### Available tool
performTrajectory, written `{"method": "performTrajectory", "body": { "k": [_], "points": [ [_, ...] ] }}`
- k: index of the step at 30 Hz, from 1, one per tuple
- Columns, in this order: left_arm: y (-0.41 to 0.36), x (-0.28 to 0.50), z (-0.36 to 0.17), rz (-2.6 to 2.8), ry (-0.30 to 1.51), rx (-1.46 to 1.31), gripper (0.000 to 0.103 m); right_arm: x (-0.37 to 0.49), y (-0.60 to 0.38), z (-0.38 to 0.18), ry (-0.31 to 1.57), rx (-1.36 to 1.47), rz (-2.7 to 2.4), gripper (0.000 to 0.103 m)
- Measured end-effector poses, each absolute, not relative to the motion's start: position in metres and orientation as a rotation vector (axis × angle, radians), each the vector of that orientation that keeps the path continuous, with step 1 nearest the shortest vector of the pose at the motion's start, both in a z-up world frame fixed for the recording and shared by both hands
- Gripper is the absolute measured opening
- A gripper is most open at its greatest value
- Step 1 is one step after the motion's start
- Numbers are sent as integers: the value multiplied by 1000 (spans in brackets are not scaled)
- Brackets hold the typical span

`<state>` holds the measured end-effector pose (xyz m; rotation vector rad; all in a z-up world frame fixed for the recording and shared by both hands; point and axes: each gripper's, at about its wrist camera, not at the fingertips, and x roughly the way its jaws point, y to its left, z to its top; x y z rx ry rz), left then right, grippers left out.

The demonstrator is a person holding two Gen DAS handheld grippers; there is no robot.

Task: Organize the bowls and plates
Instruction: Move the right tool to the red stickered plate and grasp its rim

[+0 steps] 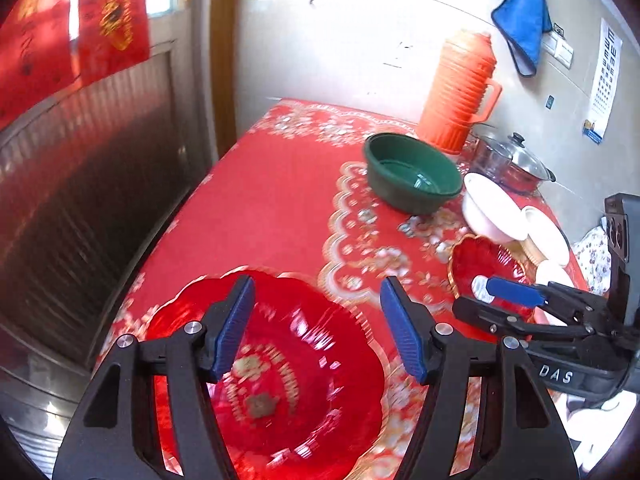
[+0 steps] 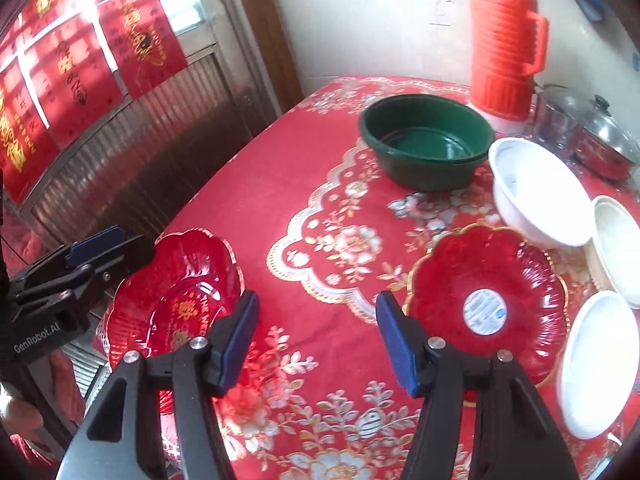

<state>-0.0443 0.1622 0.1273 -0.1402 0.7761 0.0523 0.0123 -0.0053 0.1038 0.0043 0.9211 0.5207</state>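
Note:
A red scalloped plate with gold print lies on the table's near left corner, under my open, empty left gripper; it also shows in the right wrist view. A second red scalloped plate with a round sticker lies at the right, just right of my open, empty right gripper. Two white bowls and a white plate sit around it. The right gripper shows over that plate in the left wrist view.
A green basin stands mid-table, an orange thermos and a lidded steel pot behind it. The red floral tablecloth covers the table. A ribbed wall panel runs along the left edge.

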Motion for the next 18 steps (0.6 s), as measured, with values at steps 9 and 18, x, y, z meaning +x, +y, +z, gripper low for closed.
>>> {"method": "performTrajectory", "body": {
  "k": [9, 18],
  "points": [
    [116, -3, 118, 0, 828, -114, 65, 30, -54, 104, 920, 59, 437, 61],
    [67, 26, 96, -52, 923, -101, 65, 60, -115, 102, 955, 93, 347, 61]
  ]
}}
